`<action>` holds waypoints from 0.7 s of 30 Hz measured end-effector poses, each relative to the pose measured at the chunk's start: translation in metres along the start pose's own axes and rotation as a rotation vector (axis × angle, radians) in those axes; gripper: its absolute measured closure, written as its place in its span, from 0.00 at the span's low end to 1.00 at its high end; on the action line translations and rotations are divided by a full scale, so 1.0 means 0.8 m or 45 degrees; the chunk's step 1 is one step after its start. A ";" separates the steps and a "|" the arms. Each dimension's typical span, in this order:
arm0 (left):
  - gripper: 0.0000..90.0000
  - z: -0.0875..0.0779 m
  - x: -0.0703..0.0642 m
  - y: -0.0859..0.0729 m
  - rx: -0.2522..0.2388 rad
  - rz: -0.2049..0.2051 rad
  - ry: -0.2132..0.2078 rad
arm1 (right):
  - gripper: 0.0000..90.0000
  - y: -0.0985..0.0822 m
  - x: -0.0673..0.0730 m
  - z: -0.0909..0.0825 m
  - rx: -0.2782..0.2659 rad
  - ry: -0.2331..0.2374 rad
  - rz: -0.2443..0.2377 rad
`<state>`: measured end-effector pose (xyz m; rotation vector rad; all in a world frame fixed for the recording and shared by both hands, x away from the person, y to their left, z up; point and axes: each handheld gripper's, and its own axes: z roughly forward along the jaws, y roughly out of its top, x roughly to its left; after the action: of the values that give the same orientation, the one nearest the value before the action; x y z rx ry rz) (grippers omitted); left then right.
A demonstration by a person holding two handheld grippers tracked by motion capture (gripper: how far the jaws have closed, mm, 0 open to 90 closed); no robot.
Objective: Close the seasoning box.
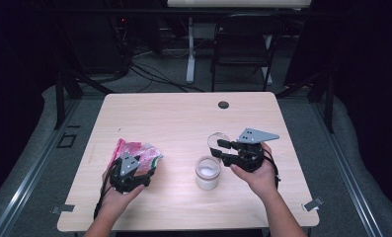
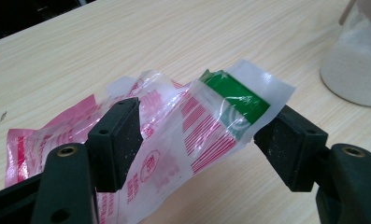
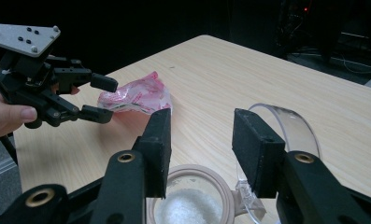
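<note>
Bag (image 2: 174, 135) print: red, unreadable | your left gripper (image 2: 197, 140) jaws wide, straddling bag | right gripper (image 3: 202, 149) level over jar (image 3: 192, 200), jaws apart

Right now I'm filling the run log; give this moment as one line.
left tongs: open around pink bag | right tongs: open above jar | clear lid: beside jar

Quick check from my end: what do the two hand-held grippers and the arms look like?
Both hand-held grippers, left and right, are black, each with two flat black pads and brass-coloured pivot rings. Each carries a grey three-cornered plate with small holes. Black cables trail from them. The forearms are bare, no sleeves.
</note>
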<state>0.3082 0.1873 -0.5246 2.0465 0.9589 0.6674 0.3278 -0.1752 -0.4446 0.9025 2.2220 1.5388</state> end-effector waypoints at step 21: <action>0.40 0.001 -0.016 0.007 -0.033 0.013 -0.063 | 0.68 -0.001 -0.033 -0.035 -0.029 -0.148 0.056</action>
<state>0.3037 0.1744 -0.5217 2.0370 0.9071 0.6283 0.3316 -0.2128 -0.4376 1.0139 2.1129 1.4874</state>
